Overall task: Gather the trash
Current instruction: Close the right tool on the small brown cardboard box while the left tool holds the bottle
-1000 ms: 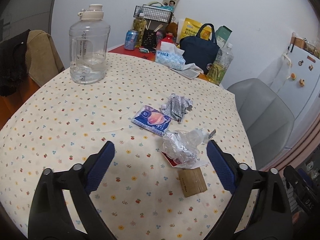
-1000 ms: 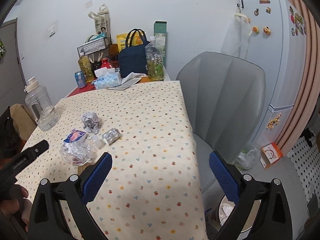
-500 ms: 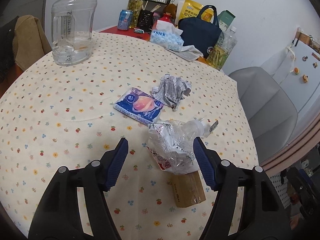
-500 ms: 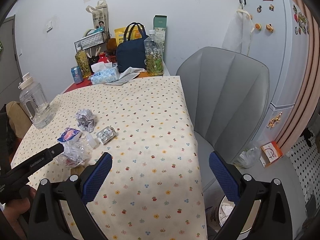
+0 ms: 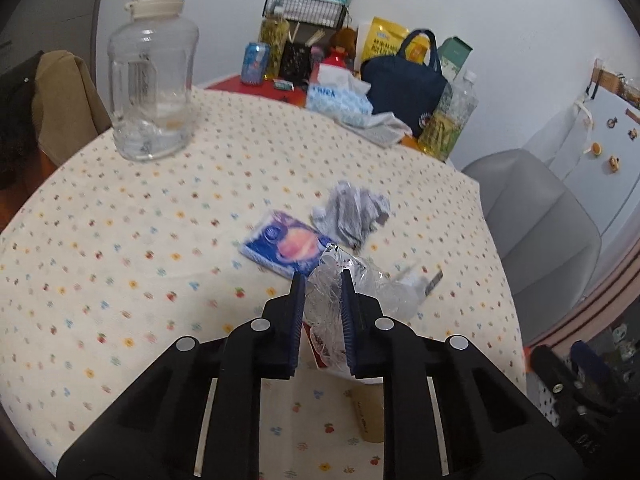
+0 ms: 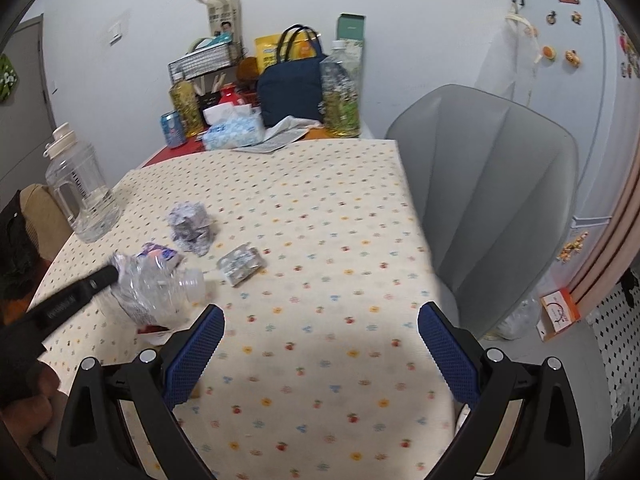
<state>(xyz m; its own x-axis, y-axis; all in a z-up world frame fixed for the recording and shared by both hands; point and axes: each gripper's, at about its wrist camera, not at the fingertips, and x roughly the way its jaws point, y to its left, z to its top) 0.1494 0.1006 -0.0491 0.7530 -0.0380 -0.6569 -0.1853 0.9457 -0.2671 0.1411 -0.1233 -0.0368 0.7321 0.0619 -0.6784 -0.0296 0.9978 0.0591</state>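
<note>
You are holding the left gripper point(image 5: 321, 280) over the flowered tablecloth point(image 5: 120, 248), and its two blue fingers point(image 5: 298, 312) are pinching the crushed plastic bottle point(image 5: 352, 292) between them, with only a narrow gap that the crumpled plastic is filling. The bottle is sitting between the pads and is sticking out past the fingertips and to their right side, where its neck is pointing toward the table edge. Just beyond the fingertips the blue snack wrapper point(image 5: 286, 247) is lying flat, and a little to its right the crumpled gray wrapper point(image 5: 352, 216) is resting on the cloth, close to it but apart. A small brown box point(image 5: 366, 412) is lying under the right finger, partly hidden. In the right wrist view the same bottle point(image 6: 160, 284) is appearing at the left, gripped by the black finger point(image 6: 72, 300) of the left gripper, and a blister pack point(image 6: 242, 265) is lying just to its right. Your right gripper point(image 6: 320, 320) is hovering with its fingers point(image 6: 192, 356) spread wide and nothing between them, only bare cloth.
</note>
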